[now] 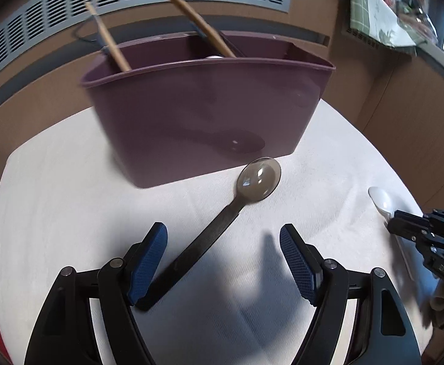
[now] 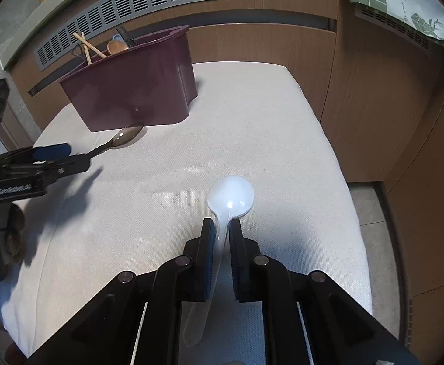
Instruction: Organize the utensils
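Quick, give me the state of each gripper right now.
Left gripper: open, astride the dark spoon handle, not gripping.
Right gripper: shut on the white spoon handle.

I see a maroon utensil bin (image 1: 197,115) on a cream, finely woven tablecloth (image 1: 70,200), with tan wooden chopsticks (image 1: 191,15) standing in it. A smoky translucent spoon (image 1: 258,178) has a black handle; the second spoon (image 2: 229,197) is translucent white. Both grippers are black with blue cross-hatched pads (image 1: 298,264); behind is brown wood panelling (image 2: 374,106) and a grey slotted vent (image 2: 161,0).
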Tool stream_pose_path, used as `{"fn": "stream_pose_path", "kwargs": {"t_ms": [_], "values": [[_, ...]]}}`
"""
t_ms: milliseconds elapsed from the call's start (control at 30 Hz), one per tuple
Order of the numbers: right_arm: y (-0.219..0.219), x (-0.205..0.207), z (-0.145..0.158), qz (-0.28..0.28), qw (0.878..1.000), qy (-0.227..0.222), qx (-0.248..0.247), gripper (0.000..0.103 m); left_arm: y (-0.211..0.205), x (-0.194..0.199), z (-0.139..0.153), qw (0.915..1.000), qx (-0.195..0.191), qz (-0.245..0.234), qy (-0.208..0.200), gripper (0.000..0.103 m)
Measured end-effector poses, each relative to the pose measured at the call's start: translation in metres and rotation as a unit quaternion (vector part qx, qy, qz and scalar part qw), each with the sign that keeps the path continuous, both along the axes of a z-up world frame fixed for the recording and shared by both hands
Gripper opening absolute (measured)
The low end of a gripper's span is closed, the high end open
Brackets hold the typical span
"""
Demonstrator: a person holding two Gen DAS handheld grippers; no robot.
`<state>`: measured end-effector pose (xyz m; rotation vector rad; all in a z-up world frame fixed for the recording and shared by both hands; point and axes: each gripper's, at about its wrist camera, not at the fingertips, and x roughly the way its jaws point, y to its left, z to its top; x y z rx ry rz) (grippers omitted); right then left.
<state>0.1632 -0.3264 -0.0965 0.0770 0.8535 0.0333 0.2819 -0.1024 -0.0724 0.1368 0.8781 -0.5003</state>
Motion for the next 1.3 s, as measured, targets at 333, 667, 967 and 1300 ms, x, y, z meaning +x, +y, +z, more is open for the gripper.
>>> {"fn": "stream_pose_path", "kwargs": {"t_ms": [333,667,967,1300], "values": [[0.006,-0.003,-0.004,0.019,1.000,-0.007,0.019,0.020,0.005,-0.023,-0.007,0.9964,-0.051,-0.027,0.061,0.078],[0.004,-0.006,-0.004,0.017,1.000,-0.012,0.018,0.020,-0.005,-0.012,0.004,0.9980,-0.047,-0.013,0.039,0.078],[0.004,-0.009,-0.005,0.021,1.000,-0.009,0.014,0.020,-0.051,0.026,0.000,0.9989,0.001,-0.044,0.016,0.077],[0.006,0.004,-0.002,0.034,0.999,-0.009,-0.008,0.020,-0.043,0.024,-0.008,0.9992,0.019,-0.034,-0.001,0.075]]}}
